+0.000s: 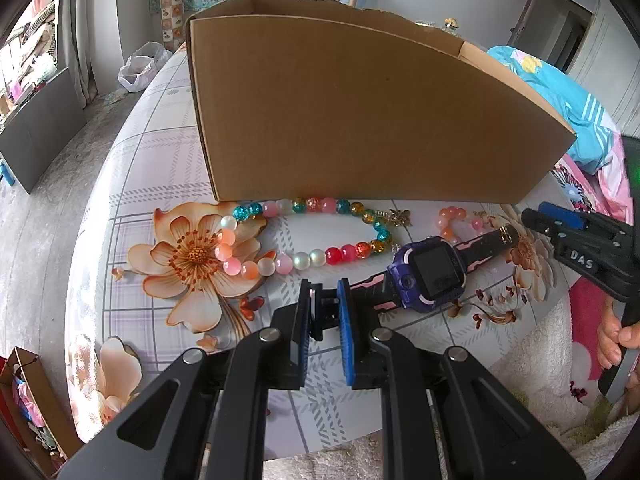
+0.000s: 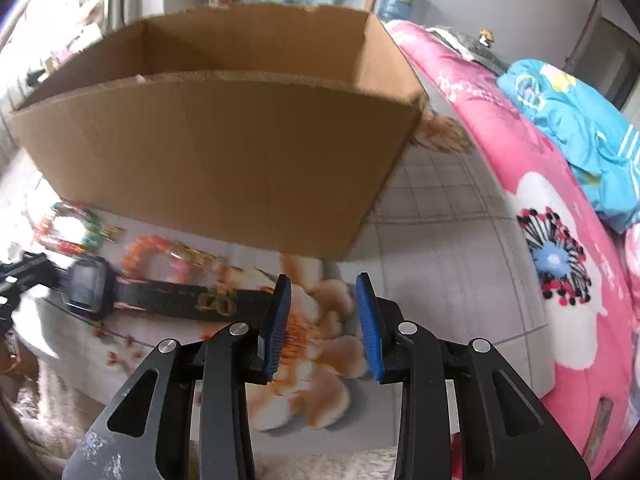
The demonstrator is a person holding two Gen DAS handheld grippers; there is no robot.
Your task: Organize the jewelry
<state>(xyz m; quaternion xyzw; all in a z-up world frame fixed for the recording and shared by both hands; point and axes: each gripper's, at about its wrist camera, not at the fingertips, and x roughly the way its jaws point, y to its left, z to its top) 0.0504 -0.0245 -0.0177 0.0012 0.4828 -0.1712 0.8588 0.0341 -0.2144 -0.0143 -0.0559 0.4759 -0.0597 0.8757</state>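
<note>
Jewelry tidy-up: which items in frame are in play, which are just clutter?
In play:
- purple smartwatch, strap end clamped by left gripper
- multicoloured bead bracelet
- small pink-orange bead bracelet
- open cardboard box
- right gripper, empty

Clutter:
- turquoise garment
- white plastic bag

Empty right gripper (image 2: 323,292) beside watch strap (image 2: 168,298)

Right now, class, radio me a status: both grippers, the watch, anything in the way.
Left gripper shut on watch strap end. Right gripper open, empty, near buckle end. Watch flat on table; bracelet beside it, box behind.
</note>
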